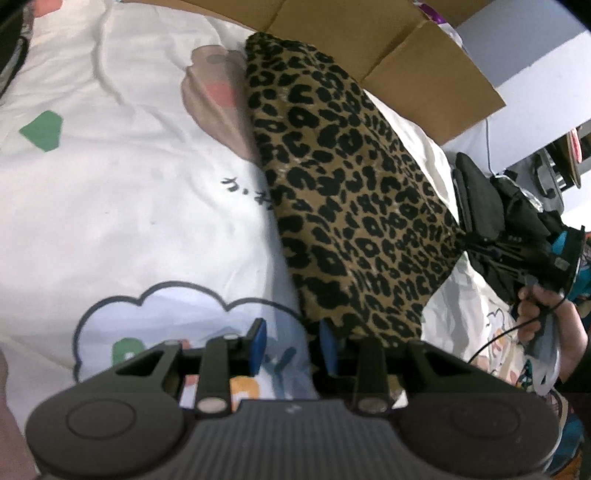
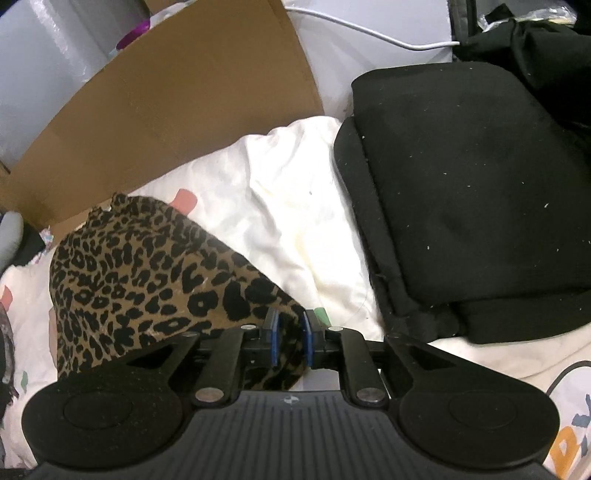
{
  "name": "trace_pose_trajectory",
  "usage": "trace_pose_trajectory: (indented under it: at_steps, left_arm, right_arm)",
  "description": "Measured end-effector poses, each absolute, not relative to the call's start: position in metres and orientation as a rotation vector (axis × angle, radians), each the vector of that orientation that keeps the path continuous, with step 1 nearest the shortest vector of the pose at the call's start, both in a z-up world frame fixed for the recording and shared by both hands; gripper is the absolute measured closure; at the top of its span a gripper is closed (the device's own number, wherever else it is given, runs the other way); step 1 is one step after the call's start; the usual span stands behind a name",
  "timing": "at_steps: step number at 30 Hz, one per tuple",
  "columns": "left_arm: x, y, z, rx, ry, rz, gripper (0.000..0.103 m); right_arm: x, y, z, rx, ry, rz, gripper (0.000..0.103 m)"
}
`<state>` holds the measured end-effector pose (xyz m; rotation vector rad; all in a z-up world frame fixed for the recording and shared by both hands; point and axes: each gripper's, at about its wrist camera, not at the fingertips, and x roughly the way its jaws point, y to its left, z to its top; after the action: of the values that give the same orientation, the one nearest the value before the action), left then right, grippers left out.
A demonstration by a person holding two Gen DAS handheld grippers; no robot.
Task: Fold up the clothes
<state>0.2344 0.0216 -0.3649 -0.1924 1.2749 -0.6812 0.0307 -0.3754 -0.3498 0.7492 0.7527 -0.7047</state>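
Leopard-print cloth [image 1: 347,192] hangs stretched between the two claws above a white printed bedspread [image 1: 110,184]. From the left wrist camera, the left gripper [image 1: 293,341] has its blue pads standing apart; the cloth's lower corner lies against the inner face of the right-hand pad [image 1: 328,343], while the other pad is clear of it, so it is not pinching the fabric. That same view alone shows the right gripper [image 1: 469,240] from outside, at the cloth's far corner, with the person's hand [image 1: 535,314] around its handle and a thin black cable trailing down.

The right wrist camera gives the close look the other lacks: the right gripper [image 2: 290,325] has a bunch of the leopard cloth [image 2: 147,273] between its blue pads, which sit against the fabric on both sides, gripping it. Only here do you see the stack of folded black garments [image 2: 472,192] lying on the bedspread [image 2: 295,206] just beside that claw, and a white cable [image 2: 369,29] behind it. Brown cardboard [image 2: 166,110] stands at the far edge of the bed in both views.
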Motion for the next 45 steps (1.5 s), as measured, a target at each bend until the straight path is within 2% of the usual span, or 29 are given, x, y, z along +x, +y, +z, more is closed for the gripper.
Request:
trace_pose_trajectory:
  at_steps: [2,4,6,18,30,32,33,34,35,45]
  left_arm:
    - [0.235,0.023,-0.366,-0.193,1.276,-0.672,0.070]
    - [0.236,0.025,-0.367,-0.191,1.278,-0.669,0.070]
    - [0.236,0.027,-0.368,-0.182,1.278,-0.669,0.071]
    - [0.223,0.020,-0.375,-0.084,1.291,-0.732,0.071]
    - [0.213,0.008,-0.369,-0.097,1.270,-0.788,0.071]
    - [0.214,0.008,-0.368,-0.112,1.263,-0.795,0.071]
    - [0.215,0.008,-0.368,-0.118,1.262,-0.799,0.071]
    - [0.215,0.007,-0.368,-0.125,1.261,-0.802,0.071]
    - [0.216,0.006,-0.368,-0.130,1.259,-0.805,0.071]
    - [0.216,0.000,-0.366,-0.199,1.227,-0.845,0.071]
  right_arm:
    - [0.032,-0.376,-0.354,0.751,0.761,-0.699,0.091]
    - [0.032,-0.376,-0.357,0.748,0.771,-0.700,0.101]
    - [0.031,-0.375,-0.356,0.738,0.766,-0.709,0.101]
    - [0.023,-0.379,-0.364,0.690,0.830,-0.839,0.103]
    - [0.027,-0.327,-0.329,0.790,0.815,-0.502,0.098]
    - [0.029,-0.312,-0.328,0.826,0.825,-0.424,0.094]
    - [0.030,-0.305,-0.327,0.840,0.829,-0.390,0.080]
    - [0.031,-0.298,-0.326,0.851,0.831,-0.360,0.063]
    - [0.033,-0.291,-0.325,0.857,0.831,-0.334,0.058]
    - [0.050,-0.241,-0.335,0.957,0.897,-0.143,0.058]
